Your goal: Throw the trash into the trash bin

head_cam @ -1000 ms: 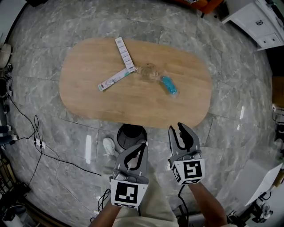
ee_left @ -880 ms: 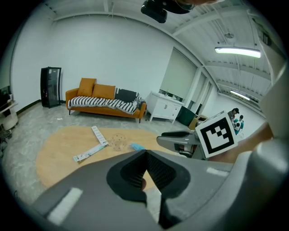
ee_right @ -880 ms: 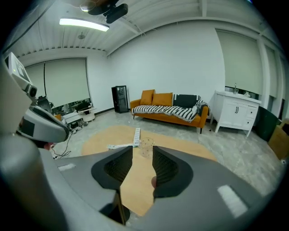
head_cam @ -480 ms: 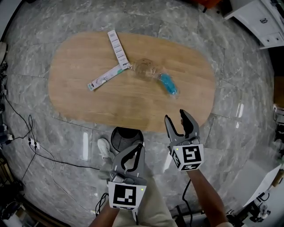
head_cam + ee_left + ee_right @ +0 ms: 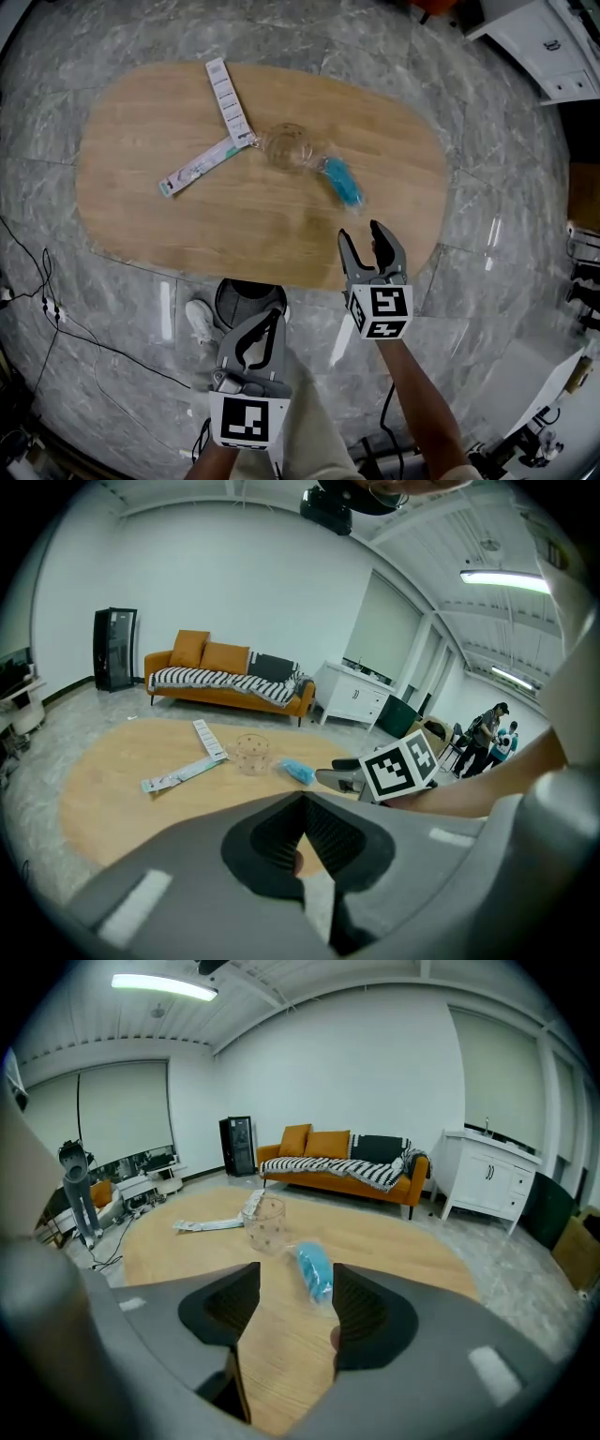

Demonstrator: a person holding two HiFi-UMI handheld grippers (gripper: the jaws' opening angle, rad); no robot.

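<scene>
1. The right gripper (image 5: 361,234) hangs over the near edge of the oval wooden table (image 5: 141,220). Its jaws stand apart and have just been opening, and nothing sits between them.
2. Through that gap, the right gripper view shows the blue wrapped packet (image 5: 315,1271) lying farther along the tabletop, not touched by either jaw.
3. The left gripper (image 5: 269,319) is lower, over the marble floor. Its jaw tips meet, with nothing caught in them.
4. The trash lies in a loose row across the middle of the table. There are two long white strip packets (image 5: 228,97), which meet at one end in a V. A clear plastic cup (image 5: 288,147) stands upright just beside that meeting point. The blue packet (image 5: 343,180) lies just past the cup, on the side nearer the right gripper.
5. The dark round trash bin (image 5: 246,298) stands on the floor at the table's near edge, just ahead of the left gripper and beside a white shoe (image 5: 199,319).
</scene>
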